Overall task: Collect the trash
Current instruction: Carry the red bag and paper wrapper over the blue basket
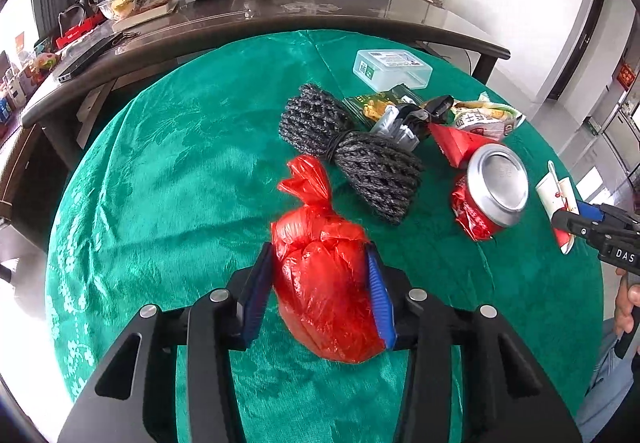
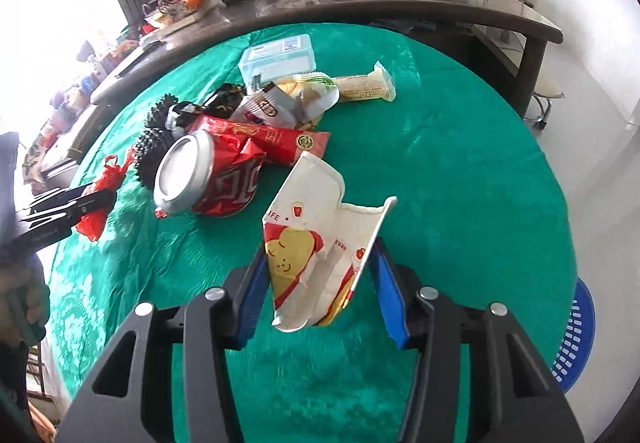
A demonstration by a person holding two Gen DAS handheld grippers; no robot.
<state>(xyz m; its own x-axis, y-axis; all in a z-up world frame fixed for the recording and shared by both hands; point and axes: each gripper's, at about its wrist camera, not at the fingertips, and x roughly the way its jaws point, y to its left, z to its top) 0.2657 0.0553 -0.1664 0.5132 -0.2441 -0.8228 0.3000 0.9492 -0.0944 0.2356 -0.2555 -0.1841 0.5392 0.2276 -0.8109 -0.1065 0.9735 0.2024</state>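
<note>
L gripper [image 1: 320,295] clamps the knotted red plastic bag [image 1: 324,283], knot pointing away. R gripper [image 2: 320,291] grips the torn paper cup [image 2: 320,243], off the worktop [image 2: 460,163]. Blue basket [image 2: 576,335] sits low, right of R gripper — R nearer.

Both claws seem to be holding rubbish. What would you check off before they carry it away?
1. Left gripper clamps the red plastic bag: ok, both pads press its sides.
2. Right gripper grips the crushed paper cup: cannot tell; the left pad touches, but a gap shows at the right one.
3. Bag knotted shut so nothing spills: ok.
4. Drop-off spot in sight: cannot tell; a blue basket sits past the table edge, purpose unclear.
5. Grippers apart from each other: ok.
6. Table cleared: not ok; the crushed can, black foam net and wrappers remain.
</note>
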